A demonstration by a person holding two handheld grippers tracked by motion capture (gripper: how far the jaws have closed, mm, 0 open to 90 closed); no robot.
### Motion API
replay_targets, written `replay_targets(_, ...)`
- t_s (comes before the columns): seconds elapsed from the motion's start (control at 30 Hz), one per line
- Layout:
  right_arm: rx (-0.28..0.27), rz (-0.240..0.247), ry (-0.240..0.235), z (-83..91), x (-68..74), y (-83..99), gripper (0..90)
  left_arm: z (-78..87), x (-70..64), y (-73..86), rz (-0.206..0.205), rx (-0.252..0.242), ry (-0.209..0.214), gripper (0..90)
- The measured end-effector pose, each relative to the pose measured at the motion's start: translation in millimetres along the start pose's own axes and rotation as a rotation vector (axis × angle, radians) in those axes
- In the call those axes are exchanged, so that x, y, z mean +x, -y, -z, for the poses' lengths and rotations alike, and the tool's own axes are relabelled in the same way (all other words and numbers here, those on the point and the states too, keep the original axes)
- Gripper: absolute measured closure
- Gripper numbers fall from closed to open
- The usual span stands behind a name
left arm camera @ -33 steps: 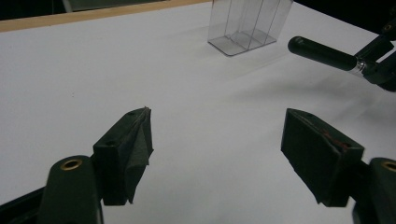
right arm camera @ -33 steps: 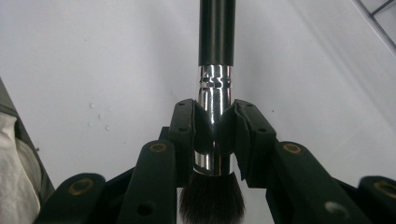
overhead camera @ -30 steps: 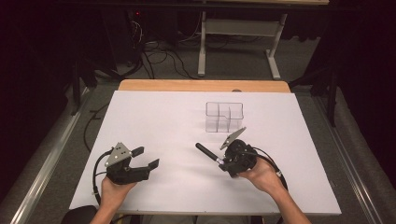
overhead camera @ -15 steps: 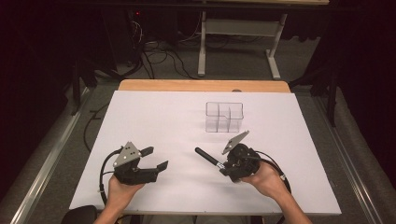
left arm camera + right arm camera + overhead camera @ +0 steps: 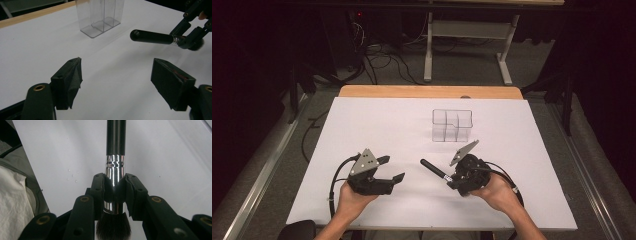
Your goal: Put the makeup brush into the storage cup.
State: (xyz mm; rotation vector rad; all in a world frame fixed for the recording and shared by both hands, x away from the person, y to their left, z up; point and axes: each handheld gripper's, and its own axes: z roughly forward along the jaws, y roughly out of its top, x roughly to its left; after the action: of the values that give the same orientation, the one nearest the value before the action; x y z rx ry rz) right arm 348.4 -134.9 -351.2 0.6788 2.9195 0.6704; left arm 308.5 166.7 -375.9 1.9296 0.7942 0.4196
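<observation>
A makeup brush (image 5: 433, 170) with a black handle and silver ferrule hangs just above the white table (image 5: 377, 120), handle pointing left and away. My right gripper (image 5: 452, 179) is shut on the ferrule (image 5: 114, 172), with the dark bristles (image 5: 113, 227) behind the jaws. Left of it, my left gripper (image 5: 392, 168) is open and holds nothing. In the left gripper view the brush handle (image 5: 152, 37) floats ahead of the wide-open left gripper (image 5: 120, 75), to the right. A clear plastic organizer (image 5: 452, 125) with several compartments stands upright and empty behind the brush.
A wooden strip (image 5: 427, 91) borders the table's far edge. Beyond it are a grey table frame (image 5: 467, 30) and cables on the floor (image 5: 377, 55). A white cloth (image 5: 12, 202) lies off the table's edge in the right gripper view.
My left gripper has moved right, toward the brush. The right gripper with the brush has drifted slightly toward the front edge.
</observation>
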Motion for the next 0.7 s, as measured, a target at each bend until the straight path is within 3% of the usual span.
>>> replay_targets(0.7,0.012,-0.015,0.002,0.8,-5.8,2.0,72.7,-40.0,-19.2,-27.5,-0.121,0.047,0.062,25.2)
